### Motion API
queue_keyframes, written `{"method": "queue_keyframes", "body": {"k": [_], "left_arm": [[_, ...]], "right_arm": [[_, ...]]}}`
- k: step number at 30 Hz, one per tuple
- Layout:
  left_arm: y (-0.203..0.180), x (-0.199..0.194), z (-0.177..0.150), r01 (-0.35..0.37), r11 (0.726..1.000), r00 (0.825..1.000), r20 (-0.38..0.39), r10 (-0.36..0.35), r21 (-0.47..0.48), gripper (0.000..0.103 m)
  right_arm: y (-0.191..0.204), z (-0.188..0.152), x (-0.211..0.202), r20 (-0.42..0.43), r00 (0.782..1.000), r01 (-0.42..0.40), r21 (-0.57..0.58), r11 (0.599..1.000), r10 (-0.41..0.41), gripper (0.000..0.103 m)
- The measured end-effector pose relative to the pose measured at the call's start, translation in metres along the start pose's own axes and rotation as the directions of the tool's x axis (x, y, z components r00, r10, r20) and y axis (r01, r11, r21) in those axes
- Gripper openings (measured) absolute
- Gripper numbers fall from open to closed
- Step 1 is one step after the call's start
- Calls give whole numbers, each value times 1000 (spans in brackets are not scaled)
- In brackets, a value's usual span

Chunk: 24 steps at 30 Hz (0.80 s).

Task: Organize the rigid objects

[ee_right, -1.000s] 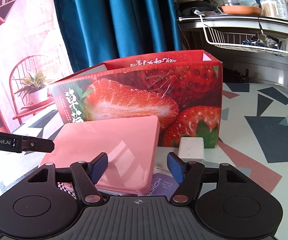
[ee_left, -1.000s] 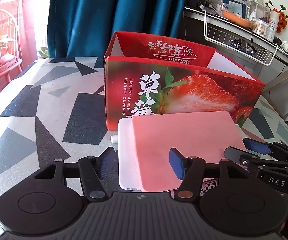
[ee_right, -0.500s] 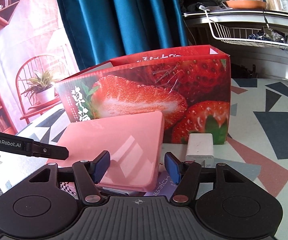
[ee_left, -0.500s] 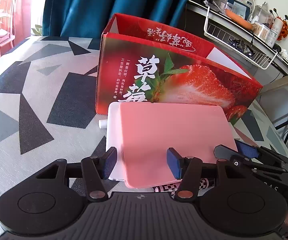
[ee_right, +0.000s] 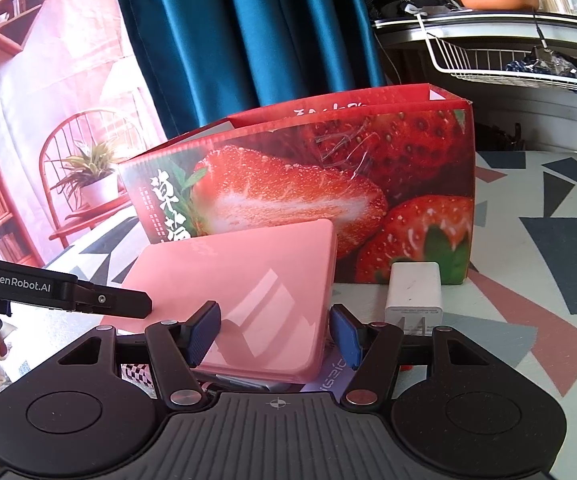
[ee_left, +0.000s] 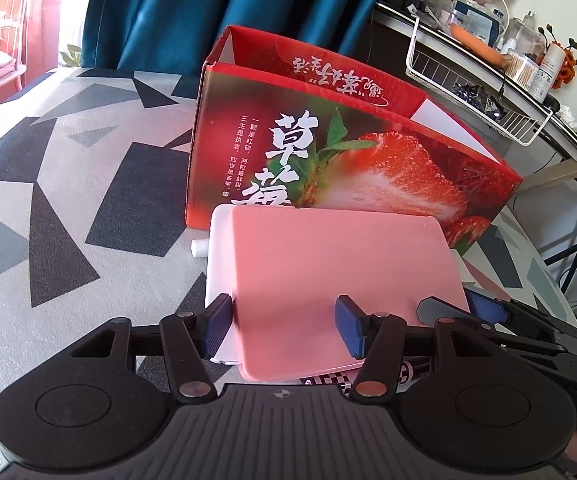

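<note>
Jaws on right tool [ee_right: 274,334] have just been closing around pink case [ee_right: 248,292] corner; can't tell if pads are biting. Left tool [ee_left: 283,330] is straddling another corner, parted, not clamping. Case is lying on desk [ee_left: 68,240] clutter, just before strawberry box [ee_right: 328,184], probably where it's going.

Pink case [ee_right: 244,300] lies before strawberry box [ee_right: 328,200], perhaps touching it.

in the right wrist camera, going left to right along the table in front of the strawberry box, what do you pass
Left gripper coming in from the left edge → pink case → white charger → bare patterned tabletop.
</note>
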<state>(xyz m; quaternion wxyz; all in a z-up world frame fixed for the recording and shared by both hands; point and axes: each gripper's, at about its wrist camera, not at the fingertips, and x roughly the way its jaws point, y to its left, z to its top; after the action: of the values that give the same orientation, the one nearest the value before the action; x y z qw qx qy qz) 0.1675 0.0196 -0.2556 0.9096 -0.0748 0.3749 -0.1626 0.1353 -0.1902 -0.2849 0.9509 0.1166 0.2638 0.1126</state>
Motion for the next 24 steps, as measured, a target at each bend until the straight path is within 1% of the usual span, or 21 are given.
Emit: {"method": "queue_keyframes", "body": {"k": [4,8,11,14,18,24], "left_arm": [[-1,1,0,-1,1000,1000,0,1,5,61],[-1,1,0,4,1000,1000,-1,-4,-4,65],[-2,0,0,-6,1000,1000,1,6,8,66],[-2,-4,2,-12,1000,1000,23,12,12,66],[-5,-9,5,-25,999,998,50,23,33,66],[-12,-15,8,-47,997,997,68,43,65,66]], "right_arm": [[0,0,0,0,1000,0,3,1000,0,57],[3,0,0,-5,1000,5,-7,1000,-5,57],[7,1,0,-2,1000,11,-28,1000,-11,56],[9,2,-1,2,1000,8,-32,999,-8,54],[12,4,-3,5,1000,8,-40,999,-8,54],[17,9,-9,27,1000,16,-54,998,-14,54]]}}
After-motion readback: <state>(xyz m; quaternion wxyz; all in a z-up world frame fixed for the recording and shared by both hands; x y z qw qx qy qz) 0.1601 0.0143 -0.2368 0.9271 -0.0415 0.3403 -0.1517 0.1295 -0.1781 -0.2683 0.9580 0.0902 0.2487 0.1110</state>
